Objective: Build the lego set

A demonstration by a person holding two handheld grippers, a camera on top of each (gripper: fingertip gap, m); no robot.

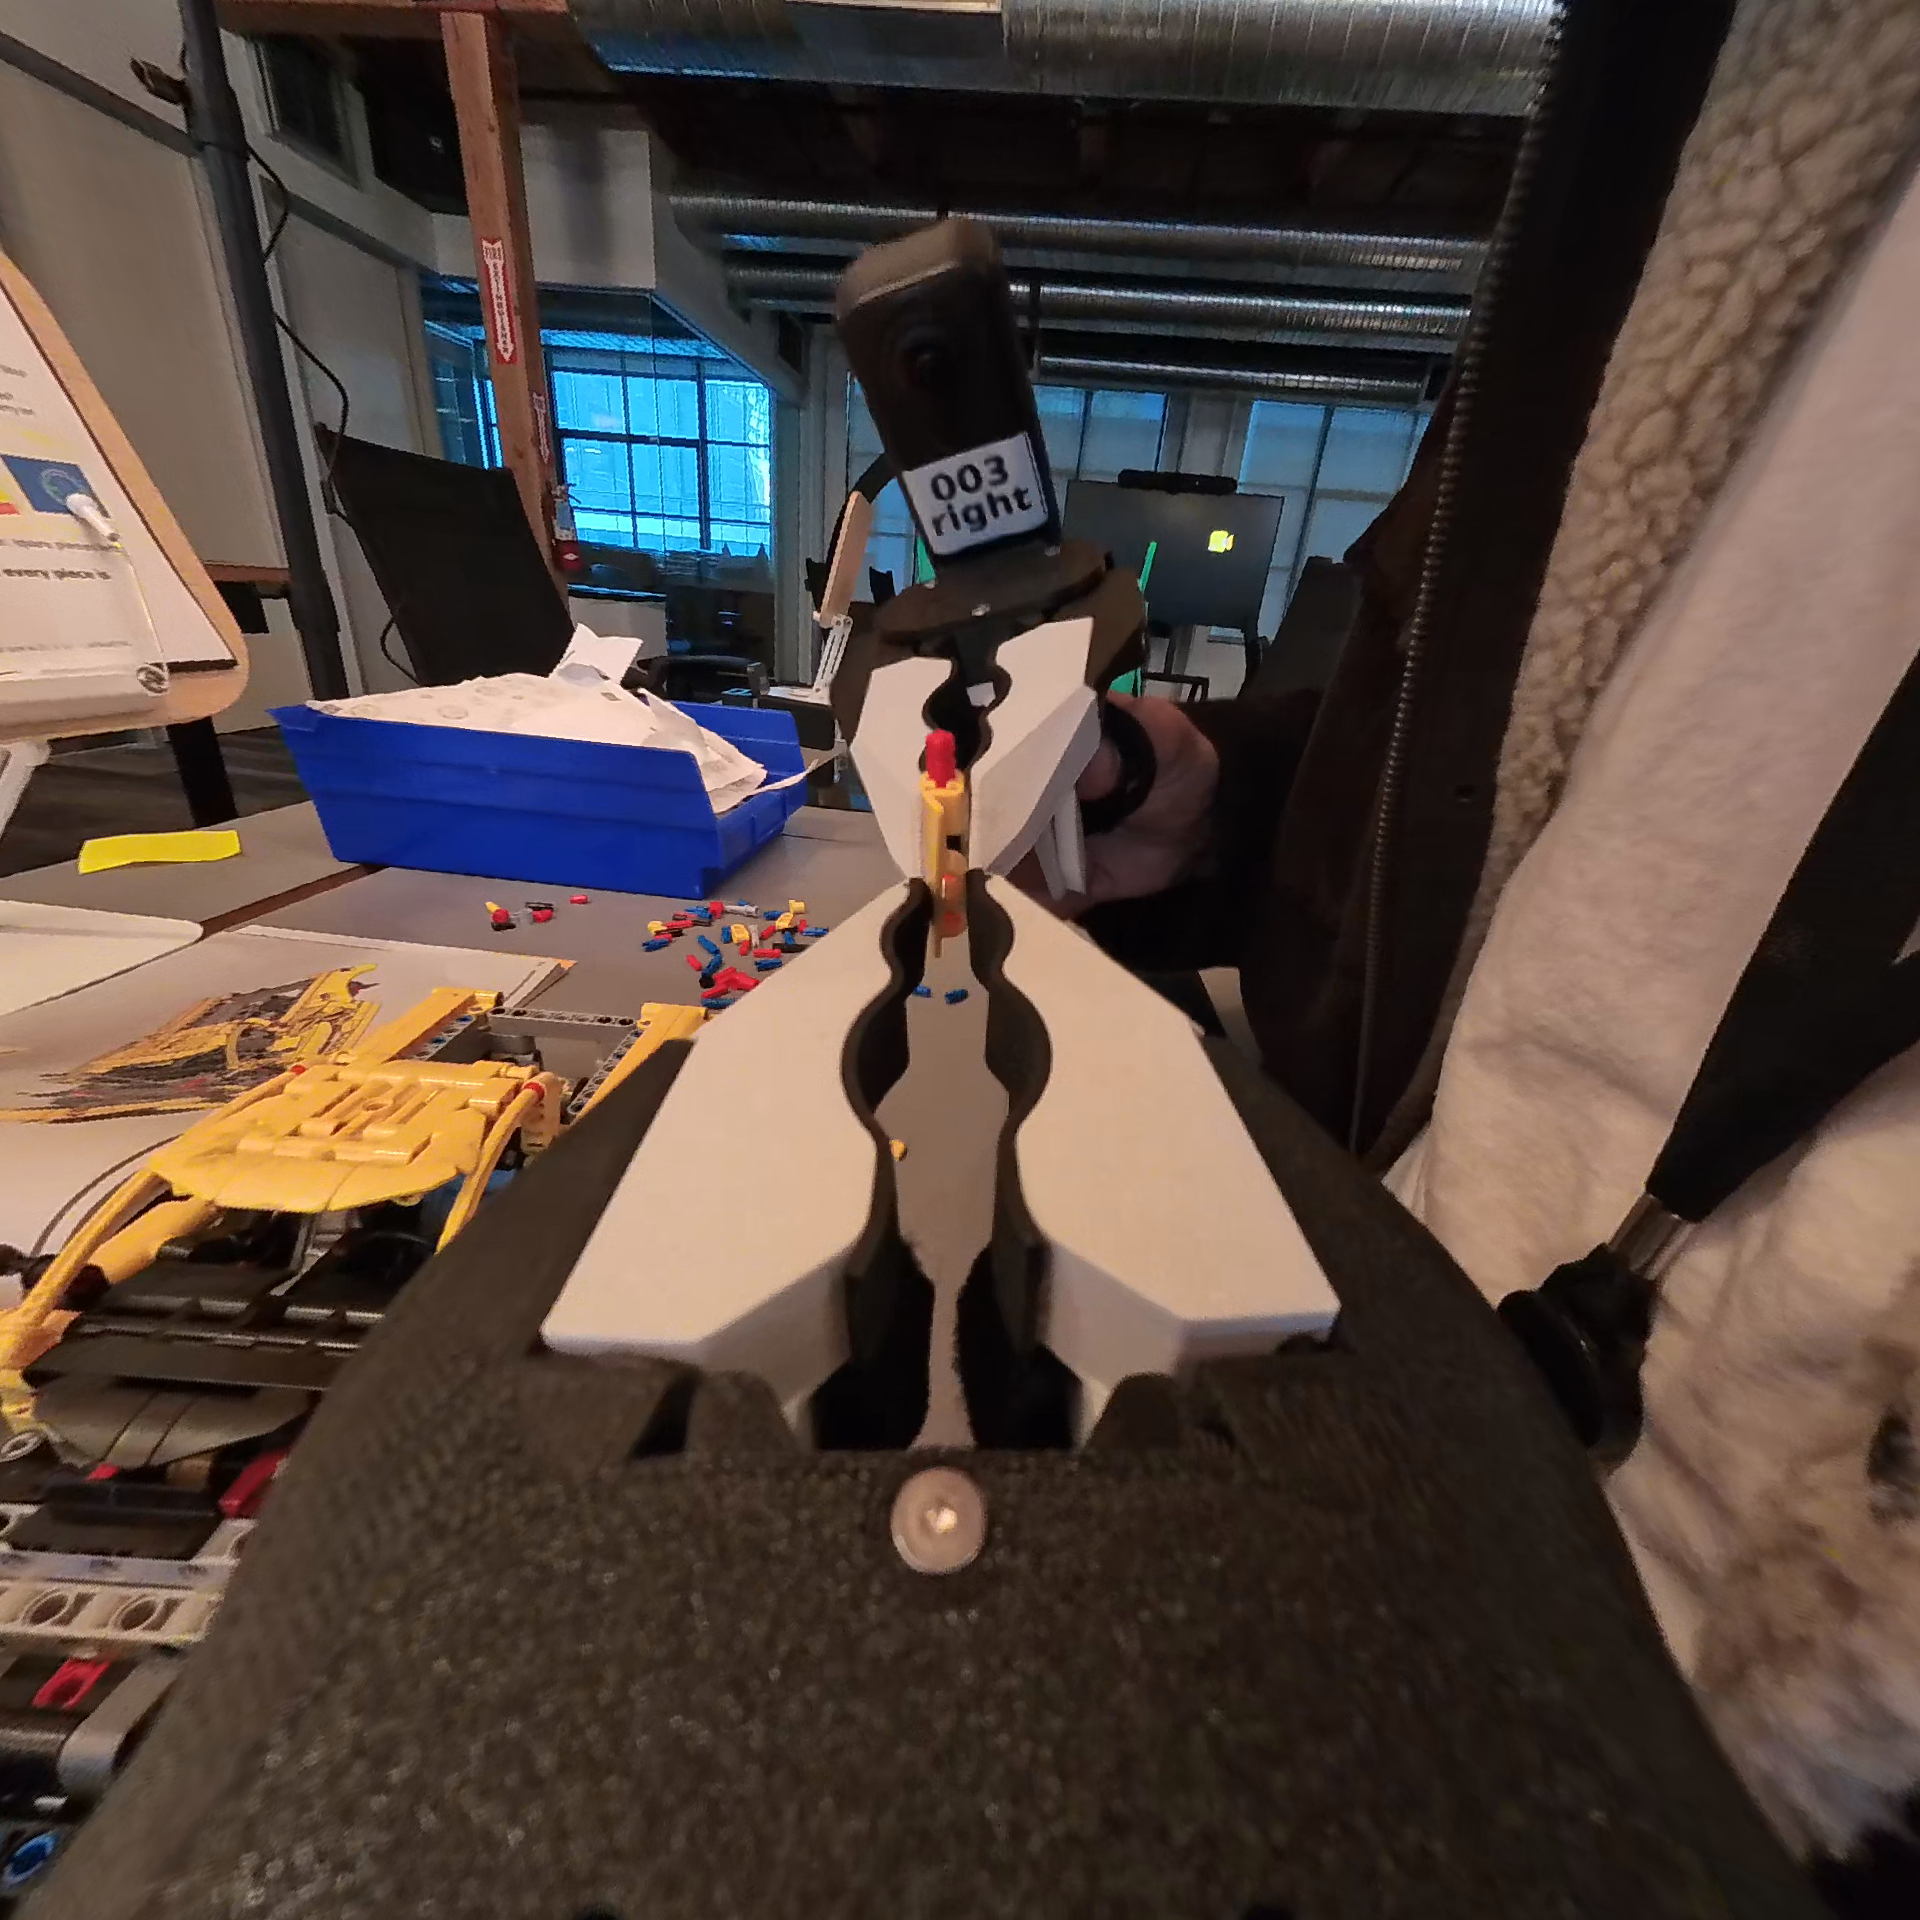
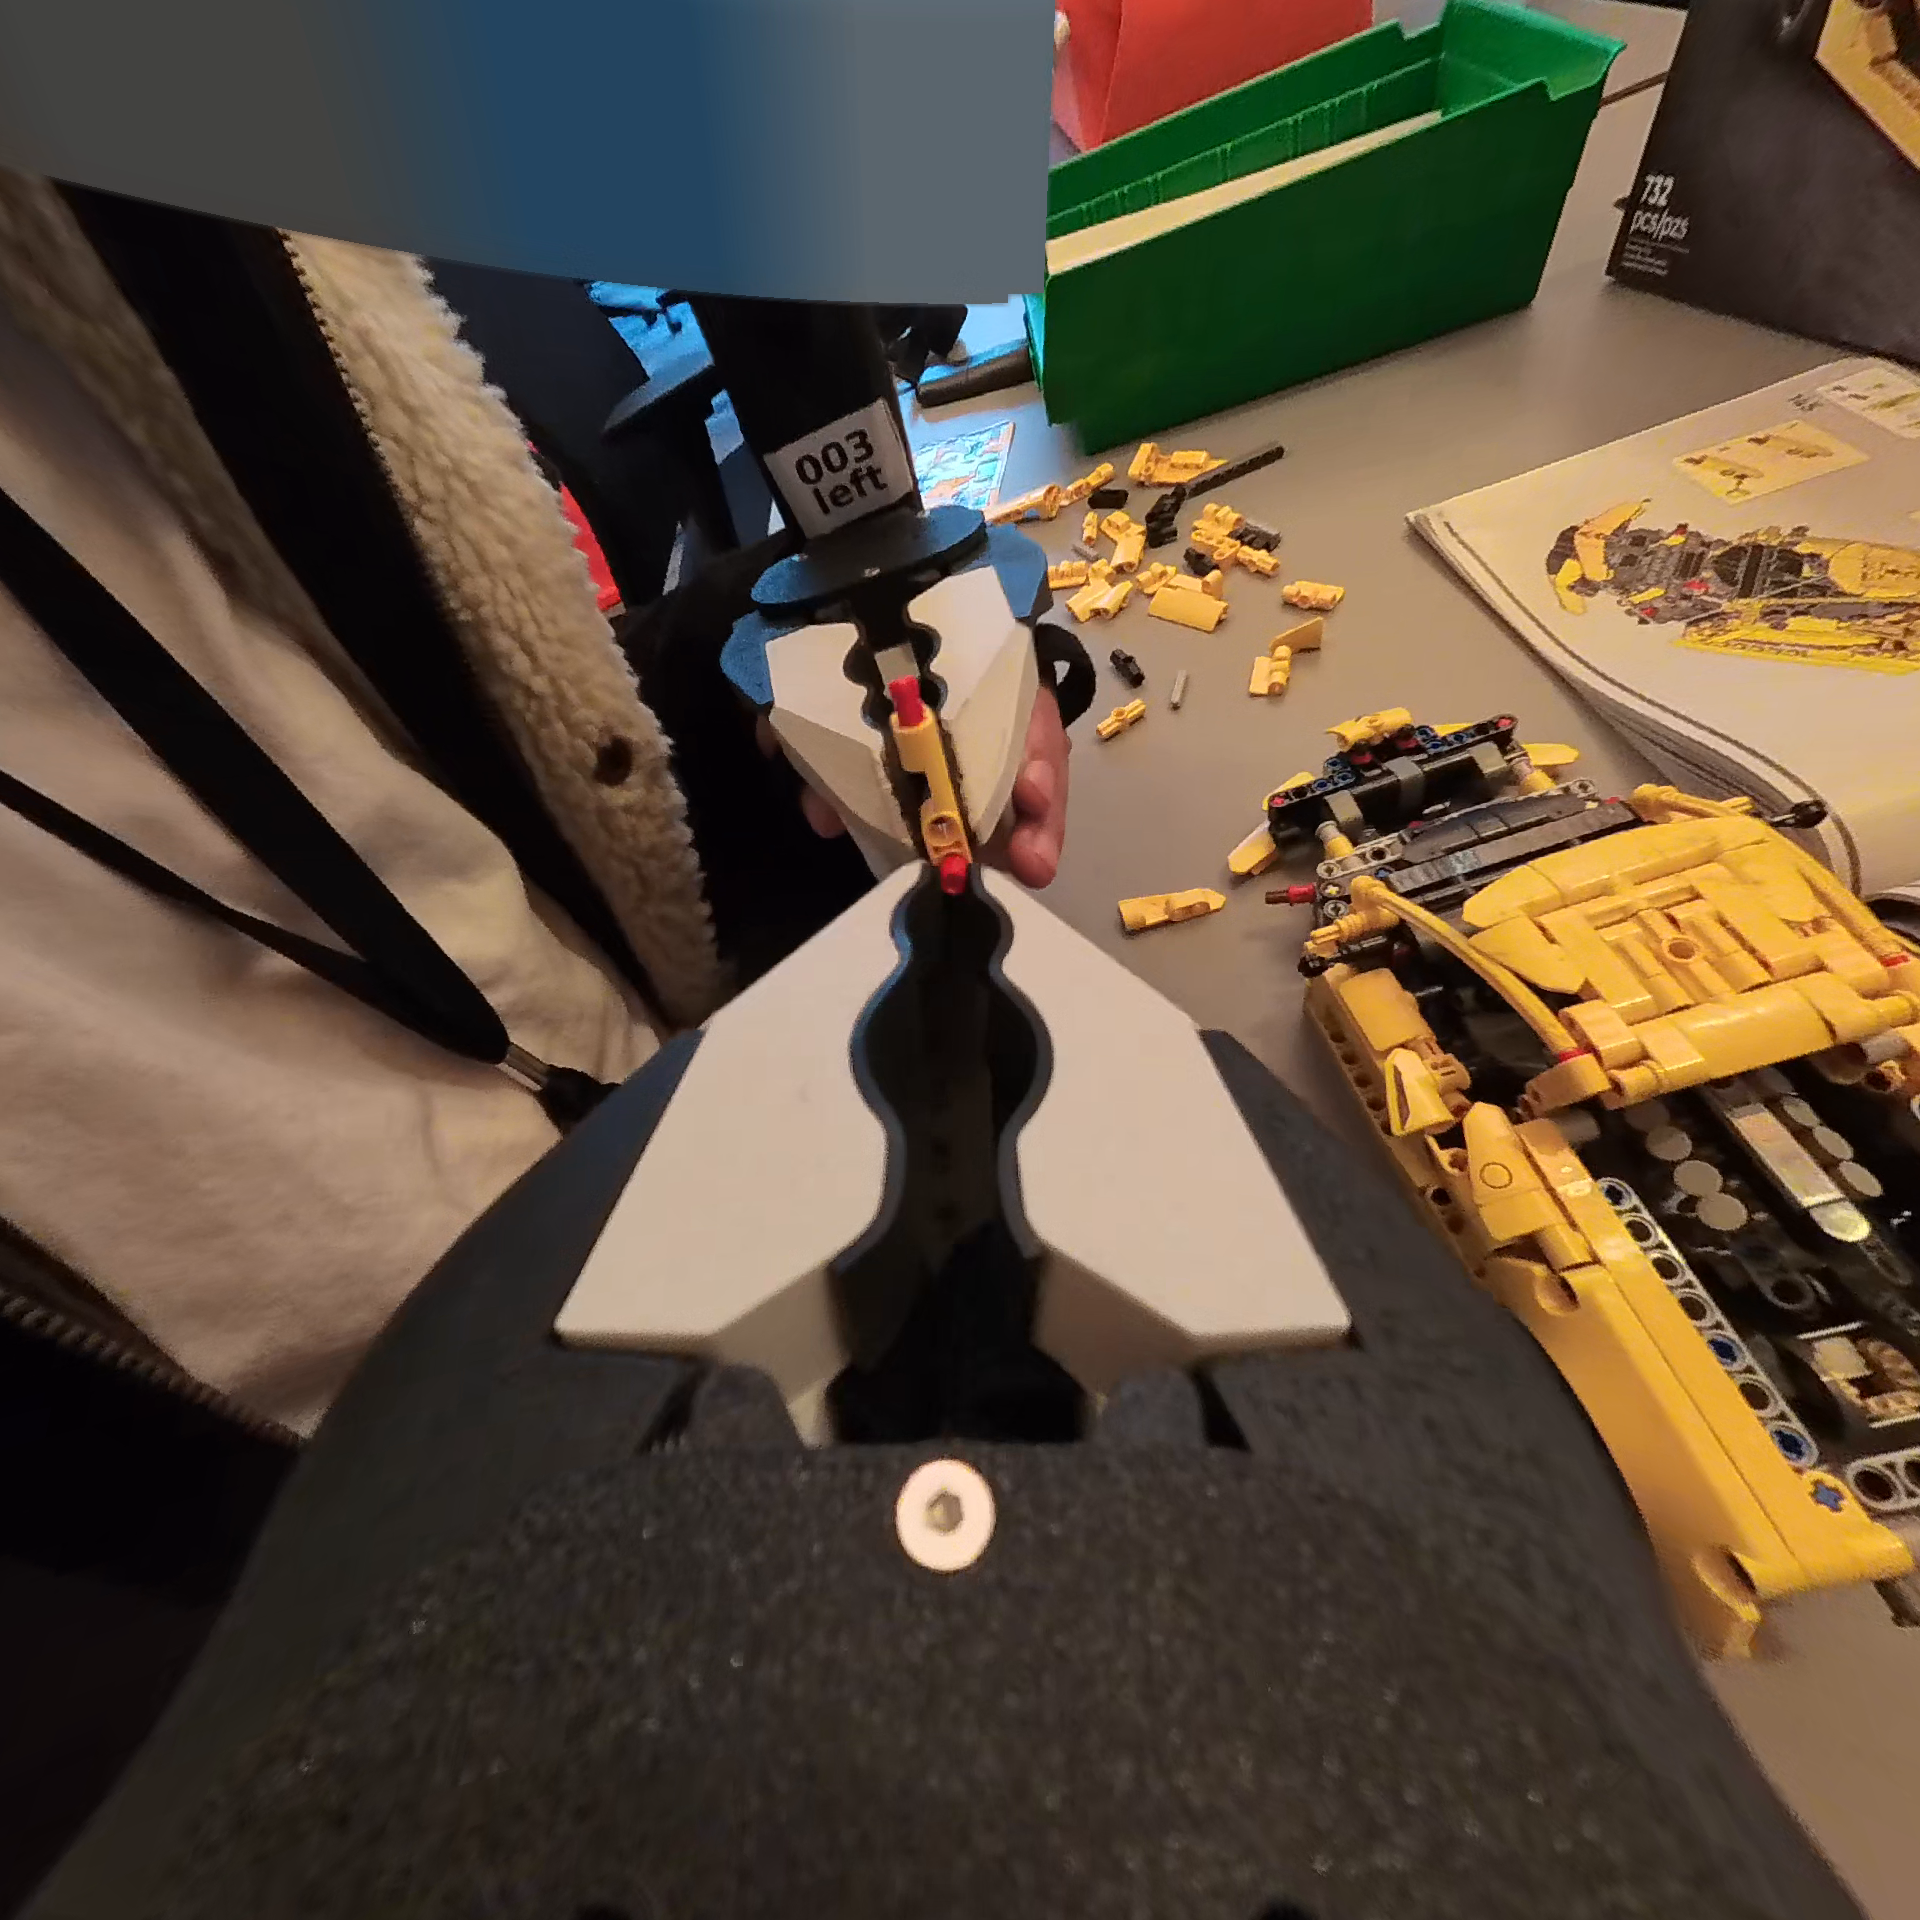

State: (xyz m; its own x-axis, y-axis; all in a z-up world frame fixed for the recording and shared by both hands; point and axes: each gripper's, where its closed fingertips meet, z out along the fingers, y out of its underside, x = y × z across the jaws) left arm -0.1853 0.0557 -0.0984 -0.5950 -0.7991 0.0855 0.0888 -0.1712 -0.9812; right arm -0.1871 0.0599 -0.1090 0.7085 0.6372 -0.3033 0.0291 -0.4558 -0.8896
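Observation:
A small yellow Lego beam (image 1: 943, 831) with a red pin (image 1: 940, 753) at its end is held in the air between both grippers, which face each other tip to tip. My left gripper (image 1: 943, 896) is shut on the beam's near end. My right gripper (image 1: 948, 868) closes on it from the far side. In the right wrist view my right gripper (image 2: 948, 878) pinches a red pin (image 2: 951, 881) at the end of the beam (image 2: 935, 790). The left gripper (image 2: 935, 847) holds the other end. The part-built yellow car model (image 1: 343, 1132) (image 2: 1621, 987) lies on the table.
An open instruction booklet (image 1: 208, 1018) (image 2: 1714, 582) lies by the model. Loose small pins (image 1: 727, 935) lie in front of a blue bin (image 1: 520, 800). Loose yellow pieces (image 2: 1174, 561) lie near a green bin (image 2: 1299, 260). The set's box (image 2: 1766, 208) stands behind. A person's fleece jacket (image 2: 208, 727) is close by. The tips of both grippers are at nearly the same place.

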